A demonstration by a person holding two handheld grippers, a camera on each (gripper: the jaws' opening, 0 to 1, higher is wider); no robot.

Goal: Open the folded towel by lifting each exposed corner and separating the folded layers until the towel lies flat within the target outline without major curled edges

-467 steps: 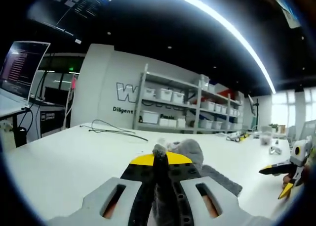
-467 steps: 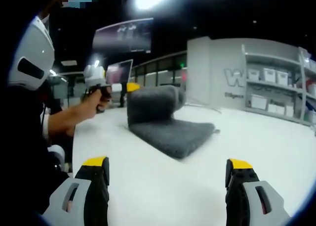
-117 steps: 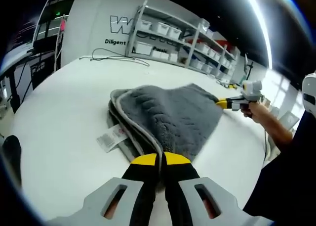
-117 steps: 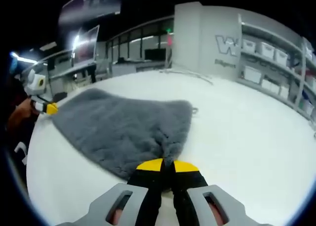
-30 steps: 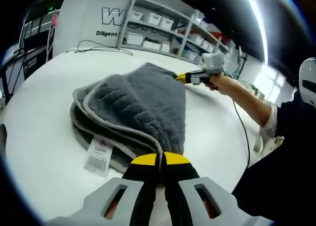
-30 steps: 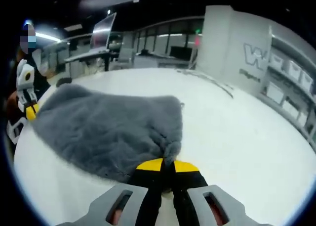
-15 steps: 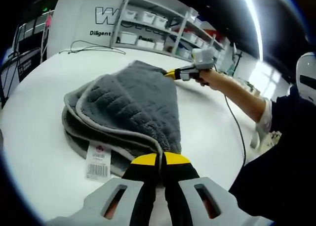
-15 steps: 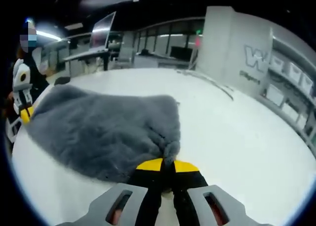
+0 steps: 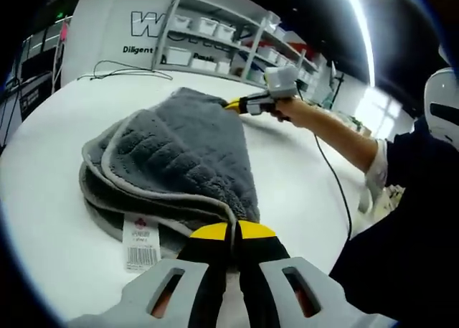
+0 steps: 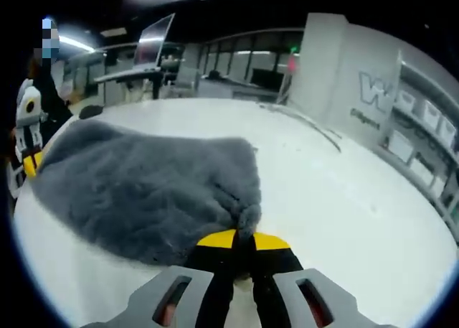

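While the grey towel is lying on the white tabletop, the left gripper is clamping its near corner, jaws closed on the fabric. Beyond it, the right gripper is pinching the far corner. Just left of the left gripper, a white tag is sticking out from under the stacked layers

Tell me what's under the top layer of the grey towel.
In the left gripper view, more folded layers of the towel show under its top layer, with a white tag sticking out onto the table. Anything deeper is covered.
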